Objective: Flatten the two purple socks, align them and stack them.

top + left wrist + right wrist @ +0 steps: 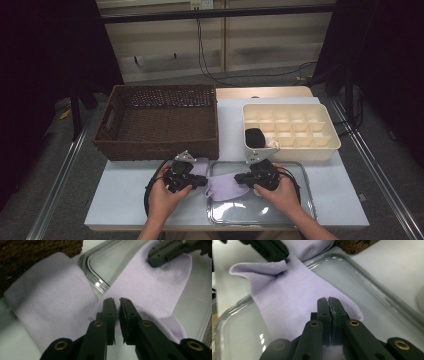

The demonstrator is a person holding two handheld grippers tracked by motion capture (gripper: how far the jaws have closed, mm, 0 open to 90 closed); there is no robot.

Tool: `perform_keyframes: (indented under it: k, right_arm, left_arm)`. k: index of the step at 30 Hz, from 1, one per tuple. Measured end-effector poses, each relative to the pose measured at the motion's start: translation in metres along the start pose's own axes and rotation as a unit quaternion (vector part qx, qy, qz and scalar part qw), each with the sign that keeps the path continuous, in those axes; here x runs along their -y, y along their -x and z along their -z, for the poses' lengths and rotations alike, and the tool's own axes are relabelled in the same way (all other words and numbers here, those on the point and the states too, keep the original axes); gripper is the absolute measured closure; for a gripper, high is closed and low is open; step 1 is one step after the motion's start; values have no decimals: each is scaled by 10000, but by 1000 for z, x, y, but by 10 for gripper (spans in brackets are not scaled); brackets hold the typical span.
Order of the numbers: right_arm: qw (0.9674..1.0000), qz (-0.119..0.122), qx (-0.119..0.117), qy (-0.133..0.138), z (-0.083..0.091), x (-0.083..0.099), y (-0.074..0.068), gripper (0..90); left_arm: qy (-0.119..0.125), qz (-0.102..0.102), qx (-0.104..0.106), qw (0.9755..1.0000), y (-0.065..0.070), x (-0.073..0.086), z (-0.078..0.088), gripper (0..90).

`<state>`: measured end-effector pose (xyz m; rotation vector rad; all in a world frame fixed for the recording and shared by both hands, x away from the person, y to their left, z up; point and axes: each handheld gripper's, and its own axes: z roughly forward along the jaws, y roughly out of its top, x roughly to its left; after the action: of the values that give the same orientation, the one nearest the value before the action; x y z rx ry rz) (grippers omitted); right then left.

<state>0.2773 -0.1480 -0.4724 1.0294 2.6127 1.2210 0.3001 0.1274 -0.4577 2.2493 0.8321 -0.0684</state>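
socks: 1 lilac sock point(226, 186) | trays: 1 glass tray point(300, 200) | baskets: 1 wicker basket point(159, 120)

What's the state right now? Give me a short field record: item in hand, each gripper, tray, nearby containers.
item: lilac sock, spread flat, partly over the tray's left rim
left gripper: jaws nearly shut, pinching a fold of the sock
right gripper: jaws shut on the sock's other end
tray: clear tray, sock's right part lies in it
basket: brown wicker basket, behind left
organiser: cream divided box, a black item in a near-left cell
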Motion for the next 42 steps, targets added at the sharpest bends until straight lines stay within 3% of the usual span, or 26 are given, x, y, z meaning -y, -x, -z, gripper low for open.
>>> perform_keyframes:
  k: [3,7,11,15,18,23,26,31,34,38,42]
  right_arm:
    - [9999,26,111,105,2,-2,0,833]
    - [9995,31,188,237,0,-7,3,794]
    - [9993,135,171,293,-3,-14,-1,783]
    - [9993,228,157,261,-11,-17,-4,795]
    - [9993,332,162,116,-17,-14,-5,813]
    - [9993,320,165,71,-12,-8,-5,840]
    - [9996,164,168,156,-8,-5,-2,768]
    - [9992,112,233,298,-2,-7,2,702]
    - [9991,136,254,310,-2,-6,2,687]
    - [9990,119,308,306,-1,-5,3,671]
    - [9990,112,308,311,-1,-5,3,651]
  left_arm:
    - [64,-41,-30,10000,0,-1,0,768]
    - [227,-42,-227,9995,-1,-3,7,600]
    - [425,9,-293,9987,-3,-3,12,463]
    - [426,-5,-301,9986,-5,-3,13,431]
    - [503,40,-458,9977,-9,-1,16,396]
    - [507,213,-634,9965,-19,5,21,384]
    - [471,303,-783,9954,-23,7,21,369]
    - [393,406,-936,9940,-29,10,20,413]
    - [360,483,-982,9933,-33,12,19,448]
    - [396,657,-1164,9902,-38,16,20,446]
    - [366,786,-1220,9887,-42,20,17,432]
